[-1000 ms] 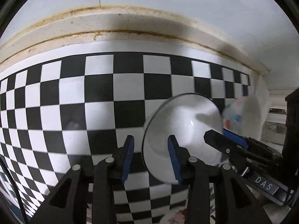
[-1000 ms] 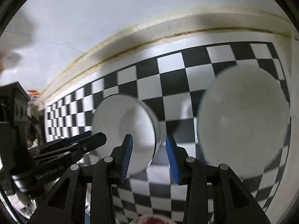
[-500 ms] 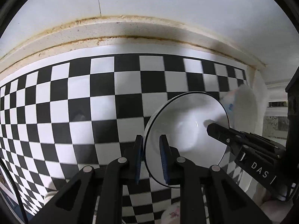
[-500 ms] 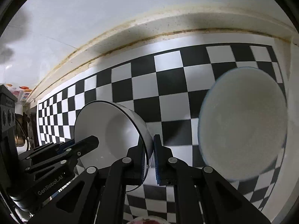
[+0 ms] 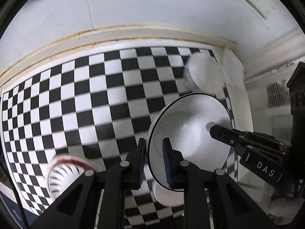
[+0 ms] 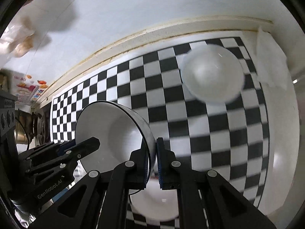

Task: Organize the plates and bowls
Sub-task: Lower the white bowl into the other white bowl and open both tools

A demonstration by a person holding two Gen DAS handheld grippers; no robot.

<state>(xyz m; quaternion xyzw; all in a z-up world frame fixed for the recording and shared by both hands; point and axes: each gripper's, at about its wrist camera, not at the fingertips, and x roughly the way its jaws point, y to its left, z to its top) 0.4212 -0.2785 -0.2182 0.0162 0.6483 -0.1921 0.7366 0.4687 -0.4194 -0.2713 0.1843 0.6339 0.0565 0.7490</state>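
We had both grippers clamped on 1 white bowl [image 5: 190, 139] with a thin black rim. A second ago the fingers stood wide on either side of that rim; the jaws of both had just been closing, and now the left gripper [image 5: 154, 160] pinched the near-left edge while the right gripper [image 6: 152, 162] pinched the opposite edge, each pair of blue pads [image 5: 142, 162] narrow with only the bowl wall between them.

The other change was height. A second ago the bowl sat low against the checkered surface [image 5: 85, 99]; now it hung tilted between the 2 grippers, and the squares under it looked smaller and smeared, so we judged that we had lifted it clear.

A second white bowl [image 6: 212, 74] lay on the surface near the far right corner, well apart from the held one. Another white dish [image 6: 156, 204] showed below the right fingers, and a red-rimmed dish [image 5: 63, 173] sat near the left edge, too blurred to name surely.

For the task, this meant the pick was done and the carry had begun; we judged the next need was to bring the held bowl over a matching one and nest it, keeping both grips even so it would not twist out
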